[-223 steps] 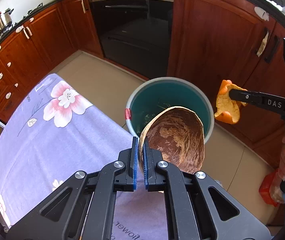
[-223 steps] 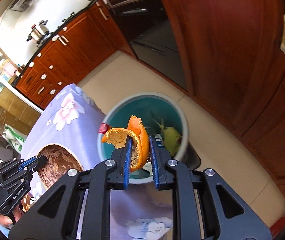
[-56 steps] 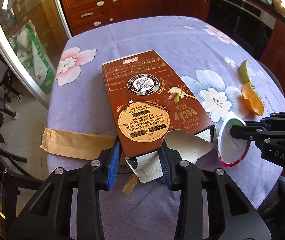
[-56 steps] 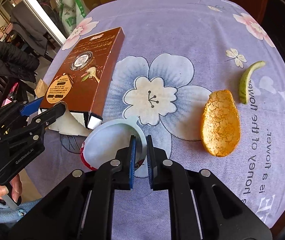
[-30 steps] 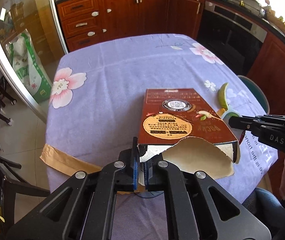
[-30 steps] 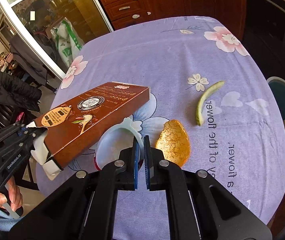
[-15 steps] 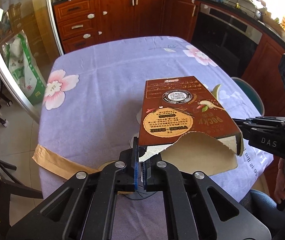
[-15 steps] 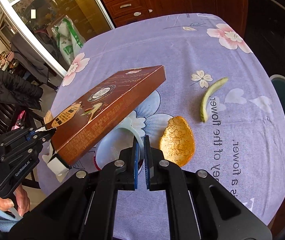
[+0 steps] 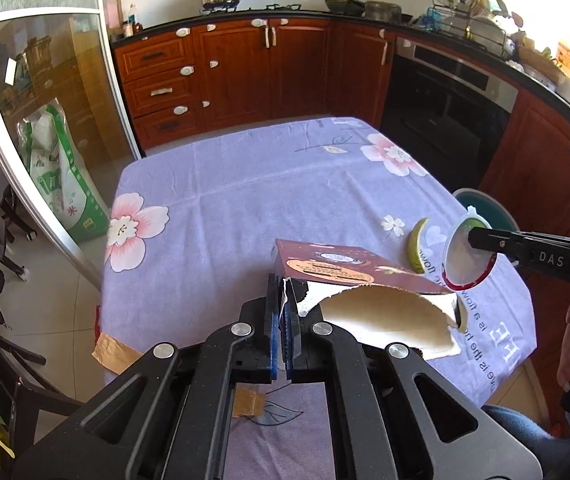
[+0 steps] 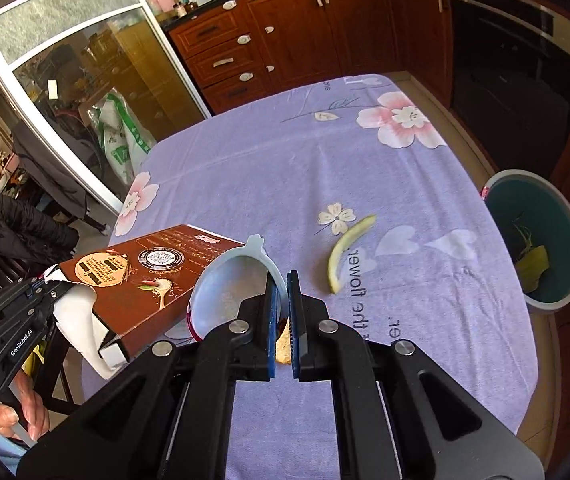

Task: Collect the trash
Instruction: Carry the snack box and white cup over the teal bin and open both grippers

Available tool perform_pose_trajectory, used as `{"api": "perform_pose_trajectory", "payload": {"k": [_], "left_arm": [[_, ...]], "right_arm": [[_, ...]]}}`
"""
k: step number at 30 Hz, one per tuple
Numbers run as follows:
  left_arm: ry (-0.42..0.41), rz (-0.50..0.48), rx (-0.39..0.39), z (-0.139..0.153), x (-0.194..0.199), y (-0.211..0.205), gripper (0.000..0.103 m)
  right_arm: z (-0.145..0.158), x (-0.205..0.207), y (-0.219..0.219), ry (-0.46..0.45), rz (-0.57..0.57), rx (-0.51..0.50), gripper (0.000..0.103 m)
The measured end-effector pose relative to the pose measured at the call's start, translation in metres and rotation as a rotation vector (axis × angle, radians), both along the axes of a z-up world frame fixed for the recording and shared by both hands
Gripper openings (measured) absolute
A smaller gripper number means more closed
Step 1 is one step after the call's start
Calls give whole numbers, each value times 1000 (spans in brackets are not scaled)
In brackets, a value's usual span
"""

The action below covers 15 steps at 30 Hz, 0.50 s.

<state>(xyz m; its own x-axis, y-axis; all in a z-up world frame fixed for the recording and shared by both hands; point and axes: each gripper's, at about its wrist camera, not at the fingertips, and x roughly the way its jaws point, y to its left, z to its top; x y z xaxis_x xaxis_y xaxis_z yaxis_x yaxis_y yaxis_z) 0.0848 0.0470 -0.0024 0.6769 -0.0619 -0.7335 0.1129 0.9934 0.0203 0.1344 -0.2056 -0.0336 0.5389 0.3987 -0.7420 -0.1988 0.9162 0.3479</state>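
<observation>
Lifted since before: your left gripper (image 9: 283,312) clamps the torn brown cardboard box's (image 10: 137,276) flap | your right gripper (image 10: 281,300) clamps the white round plastic lid (image 10: 231,292), both above the lilac floral tablecloth (image 10: 285,160).

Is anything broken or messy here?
Yes. The brown box has a ragged, torn-open end, pinched by the left gripper and held tilted above the table. A green peel lies loose on the cloth. The right gripper holds a cup by its rim.
</observation>
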Motion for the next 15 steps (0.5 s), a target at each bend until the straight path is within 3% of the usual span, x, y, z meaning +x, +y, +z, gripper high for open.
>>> {"api": "perform_pose_trajectory", "payload": {"k": [15], "left_arm": [[-70, -128, 25, 40, 18, -61, 2]], "right_arm": [[9, 5, -78, -45, -146, 68, 5]]}}
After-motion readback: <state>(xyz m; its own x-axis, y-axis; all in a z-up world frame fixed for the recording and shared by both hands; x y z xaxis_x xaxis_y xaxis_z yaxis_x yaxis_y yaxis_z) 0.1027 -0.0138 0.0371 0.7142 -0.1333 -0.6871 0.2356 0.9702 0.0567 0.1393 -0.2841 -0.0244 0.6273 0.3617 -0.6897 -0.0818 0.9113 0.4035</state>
